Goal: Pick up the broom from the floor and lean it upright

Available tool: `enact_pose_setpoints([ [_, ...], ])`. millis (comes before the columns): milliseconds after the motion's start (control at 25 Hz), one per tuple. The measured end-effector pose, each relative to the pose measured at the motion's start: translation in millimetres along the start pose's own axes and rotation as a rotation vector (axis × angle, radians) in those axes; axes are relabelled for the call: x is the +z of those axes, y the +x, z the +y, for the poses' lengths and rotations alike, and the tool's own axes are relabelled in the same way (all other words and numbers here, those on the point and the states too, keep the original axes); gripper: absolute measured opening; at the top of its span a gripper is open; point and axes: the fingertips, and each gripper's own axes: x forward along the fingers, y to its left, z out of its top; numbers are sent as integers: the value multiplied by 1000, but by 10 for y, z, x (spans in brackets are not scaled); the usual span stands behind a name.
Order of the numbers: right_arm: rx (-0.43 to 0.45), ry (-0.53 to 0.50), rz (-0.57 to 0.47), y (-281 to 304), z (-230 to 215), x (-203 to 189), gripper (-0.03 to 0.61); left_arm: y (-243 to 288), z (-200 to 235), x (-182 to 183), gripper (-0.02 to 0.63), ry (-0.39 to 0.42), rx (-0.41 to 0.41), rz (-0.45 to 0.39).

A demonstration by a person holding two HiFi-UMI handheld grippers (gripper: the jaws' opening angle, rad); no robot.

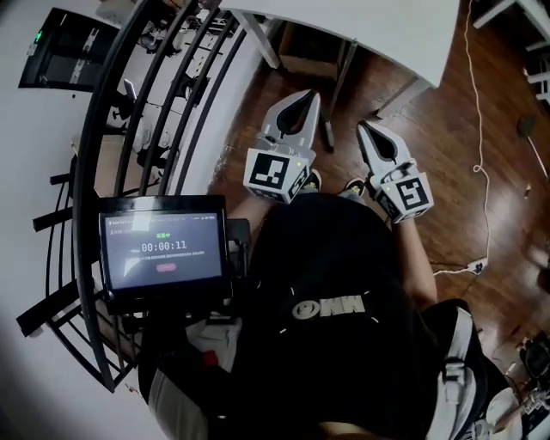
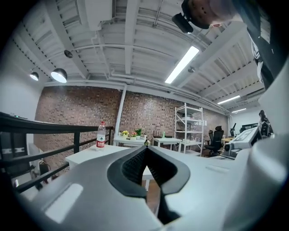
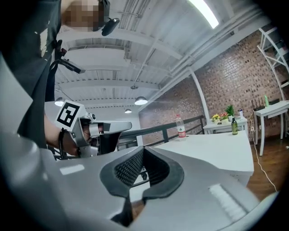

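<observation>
No broom shows in any view. Both grippers are held level in front of the person, above the wooden floor (image 1: 430, 129). My left gripper (image 1: 305, 96) is shut, its dark pads meeting at the tip with nothing between them (image 2: 145, 148). My right gripper (image 1: 361, 127) is likewise shut and empty (image 3: 142, 149). In the right gripper view the left gripper (image 3: 97, 128), with its marker cube, hangs to the left, apart from the right one.
A white table (image 1: 378, 26) stands just ahead, with a water bottle (image 2: 101, 135) on it. A black railing (image 1: 129, 129) runs along the left. A screen (image 1: 161, 245) sits at the person's chest. A white cable (image 1: 481, 172) lies on the floor at right.
</observation>
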Motion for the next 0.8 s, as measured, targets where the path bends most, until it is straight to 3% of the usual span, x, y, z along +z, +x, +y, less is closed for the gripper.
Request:
enact_pose_setpoints([
  [200, 15, 10, -18, 129, -72, 41, 3, 35, -90, -141, 18, 21, -34, 29],
  [480, -101, 56, -57, 131, -211, 81, -6, 13, -163, -228, 18, 2, -101, 17],
  [680, -78, 26, -40, 458, -213, -168, -2, 92, 122, -429, 18, -17, -118, 35],
  [800, -4, 28, 8, 572, -214, -231, 9, 192, 149, -468, 18, -20, -86, 63],
])
